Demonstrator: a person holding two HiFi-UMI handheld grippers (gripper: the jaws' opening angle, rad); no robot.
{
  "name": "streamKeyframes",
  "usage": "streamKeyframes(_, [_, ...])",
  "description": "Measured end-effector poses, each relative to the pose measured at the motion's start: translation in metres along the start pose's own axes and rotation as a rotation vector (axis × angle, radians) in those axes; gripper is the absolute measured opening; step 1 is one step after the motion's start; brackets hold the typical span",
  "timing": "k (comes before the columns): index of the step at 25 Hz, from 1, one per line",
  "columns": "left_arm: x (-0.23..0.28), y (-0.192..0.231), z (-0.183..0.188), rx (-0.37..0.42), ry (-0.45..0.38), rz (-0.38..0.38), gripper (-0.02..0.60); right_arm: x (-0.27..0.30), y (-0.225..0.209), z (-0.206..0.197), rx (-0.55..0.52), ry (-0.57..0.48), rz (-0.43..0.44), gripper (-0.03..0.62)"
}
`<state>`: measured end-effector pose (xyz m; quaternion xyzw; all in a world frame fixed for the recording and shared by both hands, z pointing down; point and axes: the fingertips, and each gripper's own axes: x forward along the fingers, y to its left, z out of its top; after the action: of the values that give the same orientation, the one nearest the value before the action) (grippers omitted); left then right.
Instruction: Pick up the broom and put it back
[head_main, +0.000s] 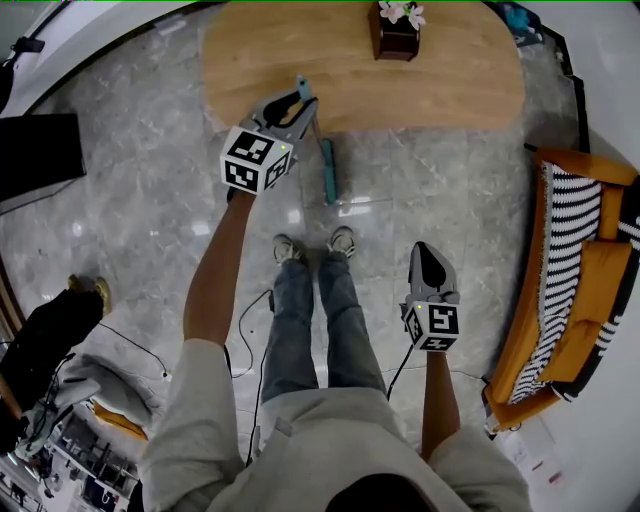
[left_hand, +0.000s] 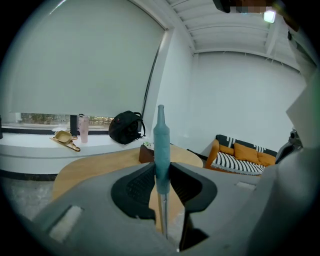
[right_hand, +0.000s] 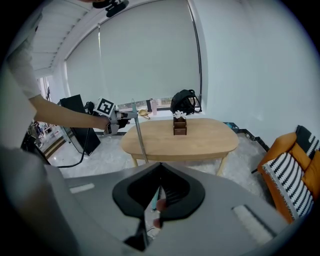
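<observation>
Left gripper (head_main: 300, 103) squeezes the blue handle of the broom (head_main: 328, 172), whose brush end rests on the floor (head_main: 150, 200) by the wooden table's (head_main: 450, 90) near edge. My right gripper (head_main: 428, 262) is closed, empty. I think I'm carrying it; next, stand it back without slipping.

What stays out of my sight

In the head view my left tongs (head_main: 298, 100) cover the top of the broom (head_main: 328, 172) handle. In the left gripper view its shaft sinks behind the tongs' body, brush end unseen. The sofa (head_main: 598, 268) is cut off at the right edge. The gold thing (left_hand: 64, 137) on the windowsill (left_hand: 30, 146) is too small to name.
</observation>
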<state>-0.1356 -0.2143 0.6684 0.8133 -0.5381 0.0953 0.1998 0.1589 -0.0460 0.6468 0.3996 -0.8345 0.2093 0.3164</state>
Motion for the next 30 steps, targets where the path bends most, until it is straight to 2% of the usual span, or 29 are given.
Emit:
streamKeyframes(7, [-0.005,0.001,0.002,-0.016,-0.018,0.008,0.121,0.001,0.0,-0.003,-0.004,0.007,0.004,0.0])
streamKeyframes(10, [-0.007,-0.002,0.0,-0.01,-0.016,0.012,0.152,0.001,0.003,-0.004,-0.009,0.009,0.01,0.0])
streamKeyframes(18, [-0.01,-0.003,-0.004,-0.015,-0.008,0.029,0.163,-0.002,0.001,-0.005,-0.014,0.01,0.013,0.0])
streamKeyframes(21, [-0.008,0.003,-0.001,-0.018,-0.007,0.066,0.151,0.0,0.001,-0.005,-0.018,0.01,0.014,0.0])
streamKeyframes(22, [-0.006,0.003,0.0,-0.014,-0.005,0.072,0.092,0.0,0.001,-0.005,-0.018,0.009,0.015,0.0])
streamKeyframes(23, [-0.006,0.003,0.001,-0.009,-0.002,0.072,0.094,0.001,0.002,-0.005,-0.017,0.009,0.017,0.0])
streamKeyframes(26, [-0.004,-0.007,0.005,-0.002,-0.003,0.028,0.091,0.0,0.003,-0.005,-0.016,0.01,0.019,0.0])
streamKeyframes(30, [-0.003,-0.035,0.011,0.018,-0.014,-0.12,0.089,-0.003,0.001,-0.006,-0.011,0.009,0.014,0.0])
